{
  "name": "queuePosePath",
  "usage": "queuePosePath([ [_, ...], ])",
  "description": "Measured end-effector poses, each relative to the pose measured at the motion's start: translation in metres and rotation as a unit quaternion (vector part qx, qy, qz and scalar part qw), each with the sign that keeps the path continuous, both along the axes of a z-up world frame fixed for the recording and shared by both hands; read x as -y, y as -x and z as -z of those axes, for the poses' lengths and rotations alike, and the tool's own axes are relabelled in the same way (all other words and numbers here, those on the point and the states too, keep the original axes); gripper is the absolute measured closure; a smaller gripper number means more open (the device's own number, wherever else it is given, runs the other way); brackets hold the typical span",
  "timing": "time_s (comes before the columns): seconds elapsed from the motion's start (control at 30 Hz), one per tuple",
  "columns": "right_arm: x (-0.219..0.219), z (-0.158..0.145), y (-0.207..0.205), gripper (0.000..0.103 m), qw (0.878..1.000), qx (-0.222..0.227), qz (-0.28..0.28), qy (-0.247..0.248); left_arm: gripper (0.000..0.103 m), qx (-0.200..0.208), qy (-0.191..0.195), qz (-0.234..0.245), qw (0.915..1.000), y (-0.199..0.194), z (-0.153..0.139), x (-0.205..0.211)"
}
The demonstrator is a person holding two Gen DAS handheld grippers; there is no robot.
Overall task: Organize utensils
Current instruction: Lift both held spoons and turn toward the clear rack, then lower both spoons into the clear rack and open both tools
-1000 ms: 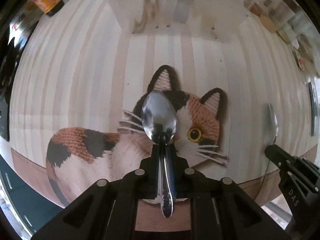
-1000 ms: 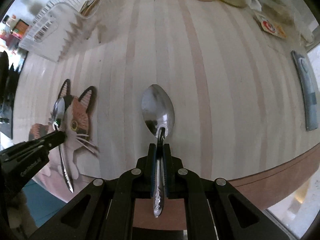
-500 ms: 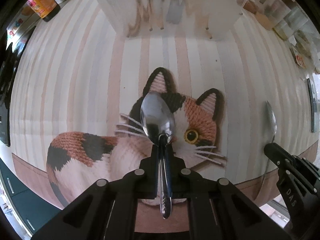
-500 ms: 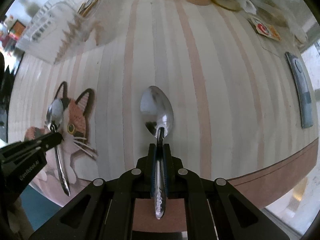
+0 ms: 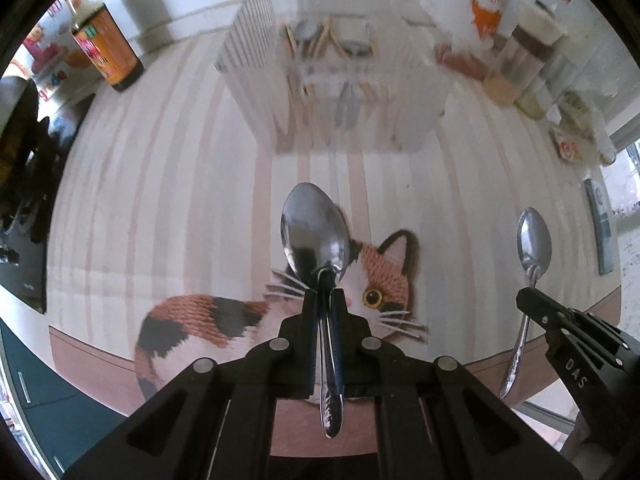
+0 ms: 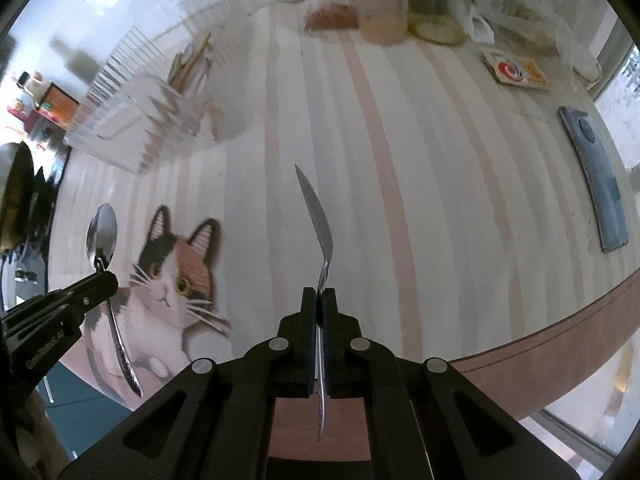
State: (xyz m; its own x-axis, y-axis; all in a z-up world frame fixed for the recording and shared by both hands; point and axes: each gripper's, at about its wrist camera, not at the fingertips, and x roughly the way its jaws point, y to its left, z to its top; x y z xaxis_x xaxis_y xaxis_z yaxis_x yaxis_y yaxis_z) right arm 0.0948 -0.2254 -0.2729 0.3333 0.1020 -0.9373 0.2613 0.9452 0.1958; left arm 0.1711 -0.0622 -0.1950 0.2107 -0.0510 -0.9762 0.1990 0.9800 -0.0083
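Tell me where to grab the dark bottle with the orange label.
Grip the bottle around its labelled body, coming in level from the front. It stands upright at the far left of the table, and its straight sides probably suit two fingers better than the narrow neck. The left gripper would first have to shed its spoon.

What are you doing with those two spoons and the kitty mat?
A person is tidying utensils with two tongs. The left tongs pinch one spoon by its handle, above the cat mat. The right tongs pinch a second spoon, seen edge-on over the striped table. Both spoons are lifted. Further back sits a clear utensil rack with some utensils already in it.
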Motion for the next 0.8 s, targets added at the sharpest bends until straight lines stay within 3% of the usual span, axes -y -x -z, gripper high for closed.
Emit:
queuePosePath([
  [0.4,0.002,-0.07,-0.027,0.101,0.997,0.079,-0.017,-0.003,0.099,0.099,0.031,-0.015,0.9945,-0.013,-0.086,-0.031],
  [0.8,-0.005,-0.166,-0.097,0.101,0.985,0.171,-0.031,-0.017,0.099,0.15,0.074,-0.014,0.9858,-0.077,-0.143,-0.024],
])
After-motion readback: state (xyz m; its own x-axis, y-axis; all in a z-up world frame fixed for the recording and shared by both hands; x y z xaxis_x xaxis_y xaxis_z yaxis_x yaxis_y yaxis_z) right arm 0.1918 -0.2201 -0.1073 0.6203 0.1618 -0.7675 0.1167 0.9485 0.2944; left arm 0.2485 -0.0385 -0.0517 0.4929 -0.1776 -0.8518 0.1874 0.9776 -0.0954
